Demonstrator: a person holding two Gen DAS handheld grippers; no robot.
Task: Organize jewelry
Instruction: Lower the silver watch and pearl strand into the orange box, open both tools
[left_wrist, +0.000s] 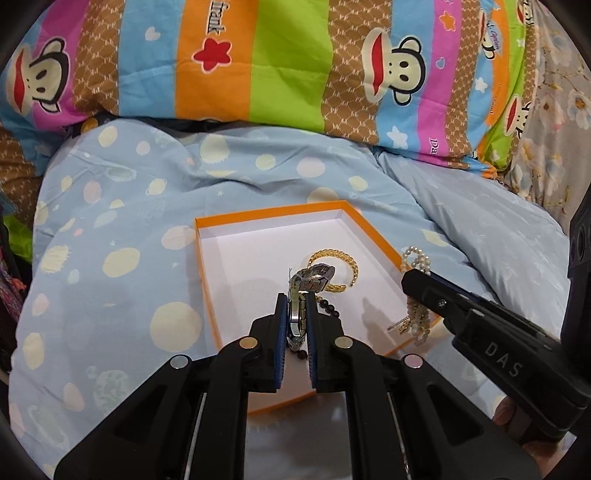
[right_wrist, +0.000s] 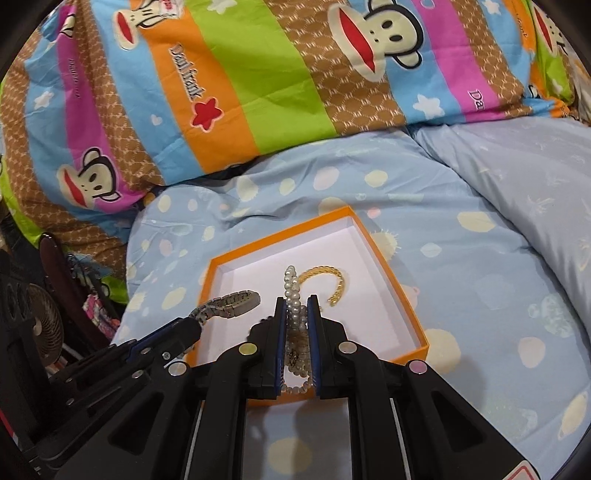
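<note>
An open orange box (left_wrist: 207, 266) with a white inside lies on the blue bedding; it also shows in the right wrist view (right_wrist: 410, 314). A gold chain bracelet (left_wrist: 345, 260) (right_wrist: 332, 280) lies inside it. My left gripper (left_wrist: 297, 299) is shut on a silver metal watch (left_wrist: 314, 277) and holds it over the box; the watch band also shows in the right wrist view (right_wrist: 232, 302). Dark beads (left_wrist: 330, 308) lie under it. My right gripper (right_wrist: 297, 304) is shut on a pearl bracelet (right_wrist: 293, 295), held over the box's near right side (left_wrist: 415, 258).
A striped cartoon-monkey quilt (left_wrist: 288, 62) is bunched behind the box. Blue spotted bedding (left_wrist: 110, 258) surrounds the box. A small fan (right_wrist: 40, 321) and clutter stand off the bed's left edge.
</note>
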